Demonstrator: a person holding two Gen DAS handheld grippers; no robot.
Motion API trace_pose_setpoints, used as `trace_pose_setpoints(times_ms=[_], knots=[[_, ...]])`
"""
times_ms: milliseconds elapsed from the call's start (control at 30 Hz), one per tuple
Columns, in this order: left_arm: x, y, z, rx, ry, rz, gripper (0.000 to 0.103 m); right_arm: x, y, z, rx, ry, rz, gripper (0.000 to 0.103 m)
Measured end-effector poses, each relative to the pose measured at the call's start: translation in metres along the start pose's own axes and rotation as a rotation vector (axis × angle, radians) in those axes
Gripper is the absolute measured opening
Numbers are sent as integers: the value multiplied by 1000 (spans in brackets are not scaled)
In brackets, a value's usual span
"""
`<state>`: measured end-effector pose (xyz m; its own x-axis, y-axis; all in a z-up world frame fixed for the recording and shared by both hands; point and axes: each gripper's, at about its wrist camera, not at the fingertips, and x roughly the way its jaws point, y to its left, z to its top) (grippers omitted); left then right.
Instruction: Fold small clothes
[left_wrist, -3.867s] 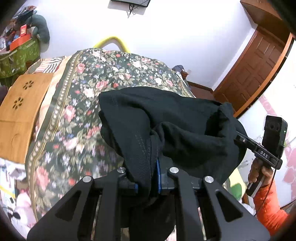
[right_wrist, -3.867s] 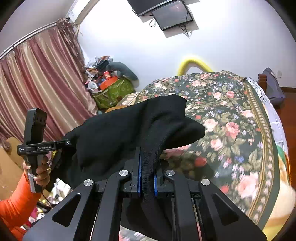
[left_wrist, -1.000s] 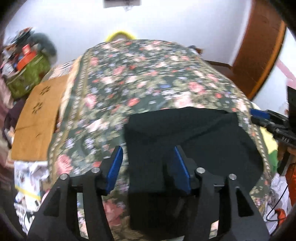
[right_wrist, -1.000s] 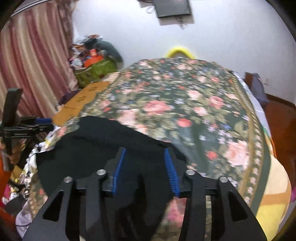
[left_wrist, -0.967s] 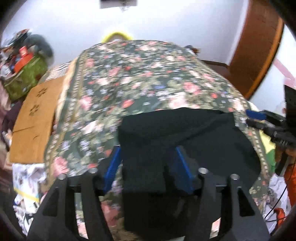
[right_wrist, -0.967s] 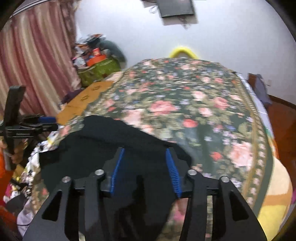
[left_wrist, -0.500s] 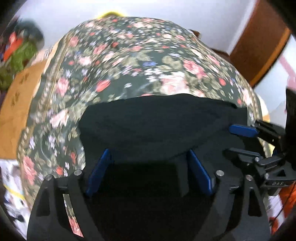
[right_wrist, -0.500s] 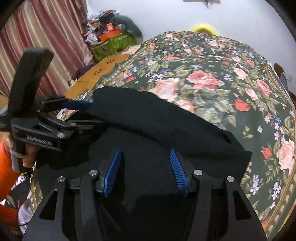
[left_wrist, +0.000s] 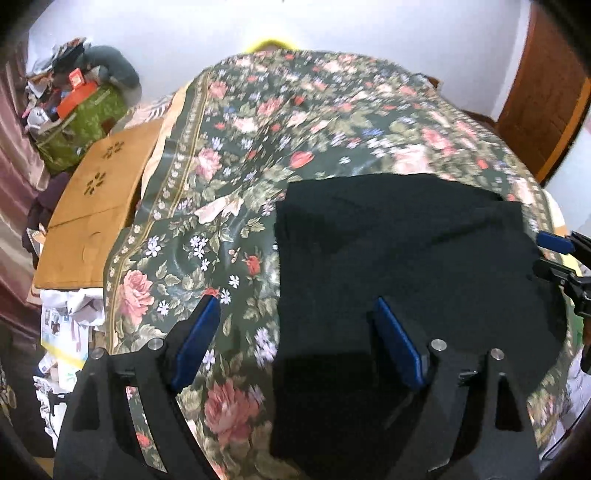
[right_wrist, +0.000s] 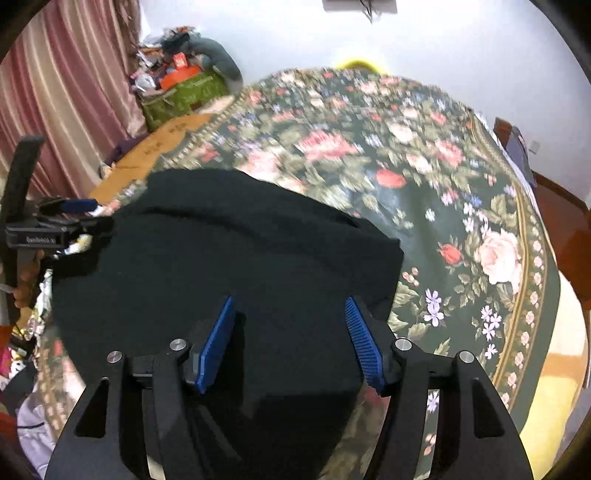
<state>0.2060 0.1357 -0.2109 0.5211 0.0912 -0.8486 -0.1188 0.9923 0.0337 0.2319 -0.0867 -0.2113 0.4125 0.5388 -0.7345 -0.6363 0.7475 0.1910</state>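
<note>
A black garment lies folded flat on the near end of the floral bedspread; it also shows in the right wrist view. My left gripper is open and empty, hovering over the garment's left edge. My right gripper is open and empty, above the garment's right part. The right gripper shows at the right edge of the left wrist view. The left gripper shows at the left edge of the right wrist view.
A wooden board lies along the bed's left side. A green bag with clutter stands beyond it by the curtain. A wooden door is at the right. Papers lie on the floor at the left.
Both grippers held the garment up 3.9 s ago. It now lies on the bed, both grippers have opened, and they have risen and drawn back over the last half second.
</note>
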Motion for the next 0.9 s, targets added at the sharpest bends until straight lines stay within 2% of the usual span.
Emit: trace_pose_setpoints(times_ms=[200,333,433,533,633,900], knots=[[-35,-32,-4,21,-77,-119,86,-5,44,8,-71,-37,87,59],[-30,-58,-9,76,-64,-156,86,12,63,1,-119,4,123,59],[-14,-68,-17,105,-10,-122,86,27,57,-7,-92,43,131,59],[-1,-62,-29,102,29,-83,87,19,42,-15,-48,26,131,64],[-3,-42,-39,50,23,-79,88,9,30,-22,-17,28,96,64],[-21,11,-55,-80,14,15,88,-24,-8,-48,82,36,-22,64]])
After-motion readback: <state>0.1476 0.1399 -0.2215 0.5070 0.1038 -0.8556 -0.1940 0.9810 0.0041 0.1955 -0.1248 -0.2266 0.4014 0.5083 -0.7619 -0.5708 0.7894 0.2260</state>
